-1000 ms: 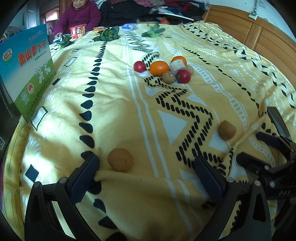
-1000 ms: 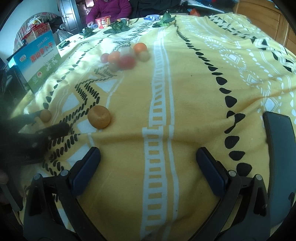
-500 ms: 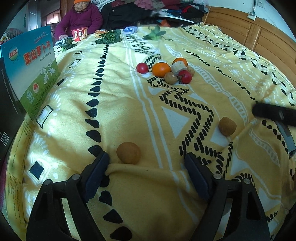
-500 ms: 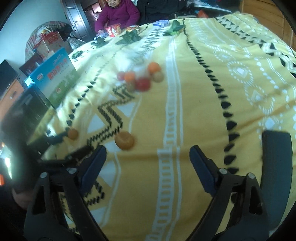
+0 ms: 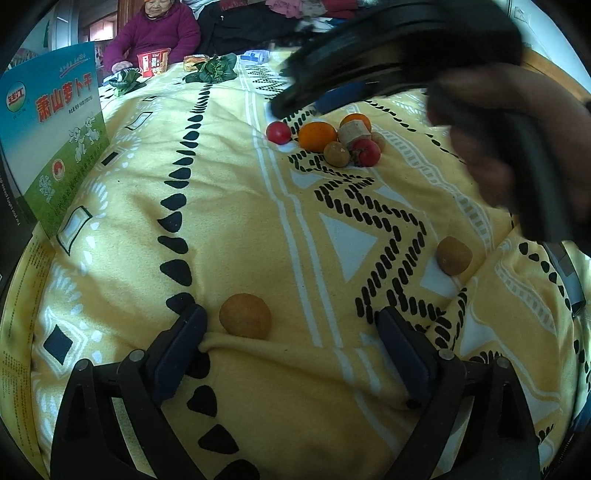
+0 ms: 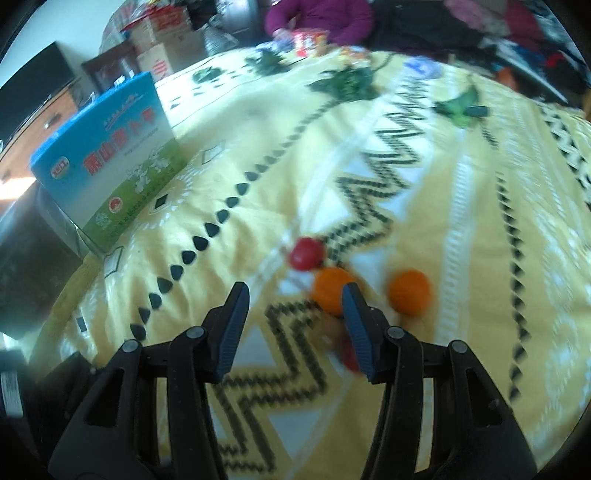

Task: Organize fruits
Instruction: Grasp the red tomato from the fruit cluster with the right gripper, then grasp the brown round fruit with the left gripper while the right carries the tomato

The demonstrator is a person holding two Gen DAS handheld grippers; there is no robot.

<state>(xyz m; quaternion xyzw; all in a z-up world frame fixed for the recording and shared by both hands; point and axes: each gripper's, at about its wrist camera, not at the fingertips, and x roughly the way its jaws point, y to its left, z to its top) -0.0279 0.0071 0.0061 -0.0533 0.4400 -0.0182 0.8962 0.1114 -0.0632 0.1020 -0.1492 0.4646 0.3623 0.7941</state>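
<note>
A cluster of fruit lies mid-blanket: a red tomato (image 5: pixel 278 132), an orange (image 5: pixel 317 136), a second orange (image 5: pixel 355 121), a brown fruit (image 5: pixel 336 154) and another tomato (image 5: pixel 367 153). Two loose brown fruits lie nearer: one (image 5: pixel 245 315) just ahead of my open, empty left gripper (image 5: pixel 291 343), close to its left finger, one (image 5: pixel 453 255) to the right. My right gripper (image 6: pixel 295 325) is open and empty, hovering just above the cluster; the orange (image 6: pixel 330 291) sits by its right finger, the tomato (image 6: pixel 306 253) ahead. The right gripper shows blurred in the left wrist view (image 5: pixel 406 48).
The yellow patterned blanket (image 5: pixel 221 206) covers the bed. A blue-green box (image 5: pixel 51 140) stands at the left edge. Leafy greens (image 5: pixel 212 70) and snack packets lie at the far end, where a person in purple (image 5: pixel 155 33) sits. A wooden headboard runs along the right.
My right gripper has swung forward and left over the bed to above the fruit cluster, and its jaws have narrowed. My left gripper has crept slightly toward the near brown fruit.
</note>
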